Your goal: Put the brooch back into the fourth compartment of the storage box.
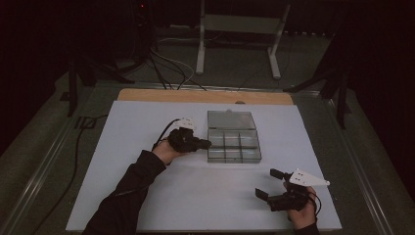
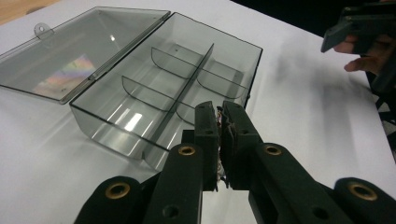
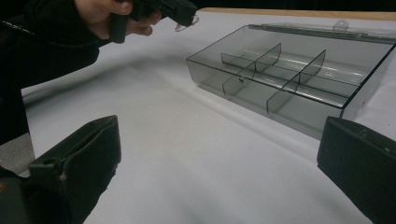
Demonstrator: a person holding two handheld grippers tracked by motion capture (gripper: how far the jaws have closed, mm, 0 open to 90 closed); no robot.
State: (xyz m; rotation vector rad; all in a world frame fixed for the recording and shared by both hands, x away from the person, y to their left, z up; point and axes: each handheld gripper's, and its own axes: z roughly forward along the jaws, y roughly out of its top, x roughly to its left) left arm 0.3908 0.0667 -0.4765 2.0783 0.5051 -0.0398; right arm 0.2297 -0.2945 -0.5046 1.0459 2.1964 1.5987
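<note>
While lying open on the white table [image 1: 147, 196], smoky clear compartment box [image 1: 234, 145] sits near mid-table, toward the far side, lid [image 1: 230, 119] folded flat behind it toward the wooden strip [image 1: 195, 96] at the far edge. Divided by one long partition and cross walls into six cells, all looking bare in the gripper views.

Left claw [image 1: 205, 144] held just beside the box's left wall, at its near-left part, tips at or over the rim; touching or not, cannot tell. Jaws pressed nearly together in the left gripper view [image 2: 219, 122], with something thin and speckled pinched in the narrow gap; too small to tell what. Left hand [image 1: 166, 151] wrapped around the gripper body, dark sleeve [image 1: 125, 196] trailing to the bottom edge.

Right claw [image 1: 270, 183] well apart from the box, near the table's near-right corner, jaws spread wide with nothing between them. Seen low over bare table in the right gripper view [image 3: 219, 158], pointing toward the box [image 3: 289, 79]. Right hand [image 1: 301, 213] gripping from below, grey three-cornered plate [image 1: 307, 178] on top.

Beyond the table, dark floor with cables [image 1: 166, 66] and a pale metal stand [image 1: 240, 29].
</note>
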